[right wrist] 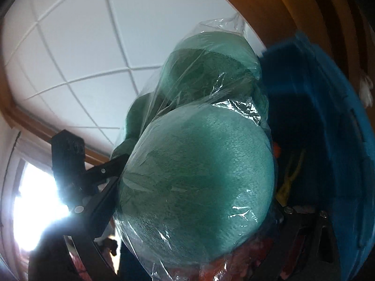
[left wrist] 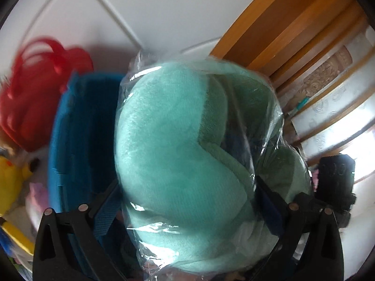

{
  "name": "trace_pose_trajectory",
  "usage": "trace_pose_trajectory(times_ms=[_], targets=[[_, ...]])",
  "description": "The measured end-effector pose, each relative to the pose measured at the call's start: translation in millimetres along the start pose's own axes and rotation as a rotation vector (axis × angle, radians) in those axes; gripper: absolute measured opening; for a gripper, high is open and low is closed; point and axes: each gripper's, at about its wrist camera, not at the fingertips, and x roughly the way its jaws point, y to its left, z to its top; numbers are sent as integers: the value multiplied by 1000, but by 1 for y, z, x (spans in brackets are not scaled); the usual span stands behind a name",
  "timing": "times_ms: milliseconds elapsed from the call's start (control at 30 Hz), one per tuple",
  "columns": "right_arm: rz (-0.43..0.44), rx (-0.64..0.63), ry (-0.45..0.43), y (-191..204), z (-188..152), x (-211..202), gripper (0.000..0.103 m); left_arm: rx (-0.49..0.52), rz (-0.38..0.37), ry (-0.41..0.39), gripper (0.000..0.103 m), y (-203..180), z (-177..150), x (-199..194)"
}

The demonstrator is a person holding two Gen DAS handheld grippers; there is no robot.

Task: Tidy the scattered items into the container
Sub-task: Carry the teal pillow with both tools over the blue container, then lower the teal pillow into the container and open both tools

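A mint-green plush cushion (left wrist: 178, 154) in a crinkled clear plastic bag fills both views and hangs in the air. My left gripper (left wrist: 187, 194) has its jaws very wide, with the cushion bulging between them and both fingers pressed against its sides. My right gripper (right wrist: 194, 206) grips the same cushion (right wrist: 201, 168) from the other side, jaws wide around its rounded end. The blue fabric container (left wrist: 77, 126) stands open just behind and left of the cushion; in the right wrist view the container (right wrist: 328, 107) is at the right. The fingertips are hidden by the plush.
A red bag with handles (left wrist: 39, 89) lies left of the container, beside a yellow plush toy (left wrist: 11, 178) and other small items. White tiled floor (left wrist: 152, 11) lies beyond, wooden furniture (left wrist: 288, 18) at the right. The right gripper's body (left wrist: 335, 180) shows in the left view.
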Motion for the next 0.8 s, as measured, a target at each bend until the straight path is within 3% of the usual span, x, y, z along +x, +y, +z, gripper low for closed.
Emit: trace_pose_trajectory(times_ms=[233,367,467,600,800], targets=[[-59,-43,31,8,4,-1,103,4,-89,23,103,8,4,9],[-35,-25,39,13,3,-11,103,-11,-127,22,103,13,3,6],[-48,-37,26,17,3,-24,103,7,-84,-2,103,14,2,-1],[-120,-104,-64,29,6,-52,103,113,69,-18,103,2,-7,-2],[-177,-155,-58,46,4,-41,103,138,132,-29,103,-10,-17,4]])
